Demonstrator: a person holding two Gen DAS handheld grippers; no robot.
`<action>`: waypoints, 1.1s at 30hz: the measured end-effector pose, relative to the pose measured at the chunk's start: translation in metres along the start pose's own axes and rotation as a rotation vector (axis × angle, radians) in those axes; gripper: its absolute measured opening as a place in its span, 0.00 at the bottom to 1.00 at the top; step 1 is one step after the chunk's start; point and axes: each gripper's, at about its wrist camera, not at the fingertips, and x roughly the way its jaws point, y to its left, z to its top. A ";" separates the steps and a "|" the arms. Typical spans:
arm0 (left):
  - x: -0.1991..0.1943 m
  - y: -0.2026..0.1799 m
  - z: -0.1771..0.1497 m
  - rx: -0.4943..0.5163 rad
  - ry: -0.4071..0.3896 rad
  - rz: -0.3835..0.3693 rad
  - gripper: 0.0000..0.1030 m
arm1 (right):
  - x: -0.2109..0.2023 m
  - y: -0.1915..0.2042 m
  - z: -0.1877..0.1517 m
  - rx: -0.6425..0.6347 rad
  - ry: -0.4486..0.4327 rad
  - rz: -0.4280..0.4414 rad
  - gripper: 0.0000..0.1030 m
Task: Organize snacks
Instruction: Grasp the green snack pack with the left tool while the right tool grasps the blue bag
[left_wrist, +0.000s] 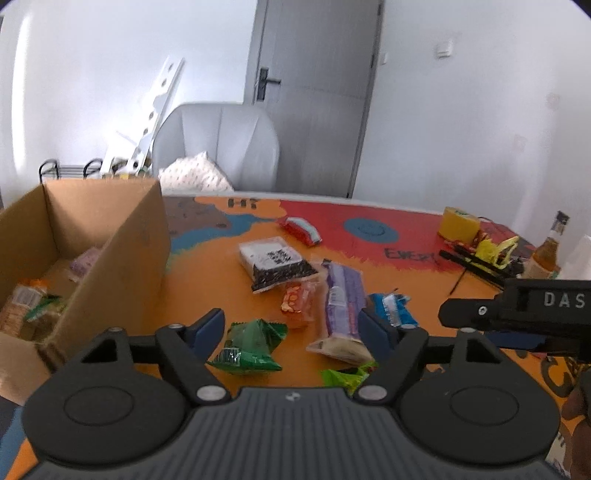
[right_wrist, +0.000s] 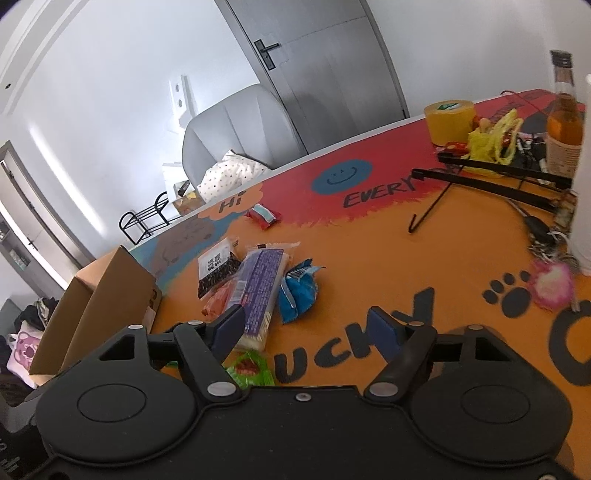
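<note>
Mostly loose snacks, box at nine

Left wrist: left gripper (left_wrist: 291, 325) fingers spread, holding nothing, over green packet (left_wrist: 251, 347); cardboard box (left_wrist: 110, 254) at nine o'clock.

Right wrist: right gripper (right_wrist: 310, 328) fingers spread, unladen; purple packet (right_wrist: 260, 291) at eleven o'clock, blue packet (right_wrist: 297, 291) at twelve.

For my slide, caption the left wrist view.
Open left hand-held gripper above loose snack packets beside a cardboard box.

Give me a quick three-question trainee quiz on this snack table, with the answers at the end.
1. True or false: the cardboard box already holds snacks.
2. Which packet lies between the left gripper fingers: A green, B blue, C red?
3. Fill in: the yellow tape roll stands on the ___ part of the table.

Key: 1 true; 2 A; 3 red.
</note>
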 end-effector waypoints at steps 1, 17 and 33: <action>0.004 0.002 0.001 -0.009 0.010 0.012 0.69 | 0.004 0.000 0.001 0.003 0.004 0.001 0.68; 0.038 0.018 -0.011 -0.056 0.122 0.044 0.45 | 0.061 0.008 0.015 -0.007 0.057 -0.008 0.62; 0.010 0.018 0.000 -0.084 0.065 -0.032 0.35 | 0.042 0.018 0.007 -0.025 0.033 -0.015 0.05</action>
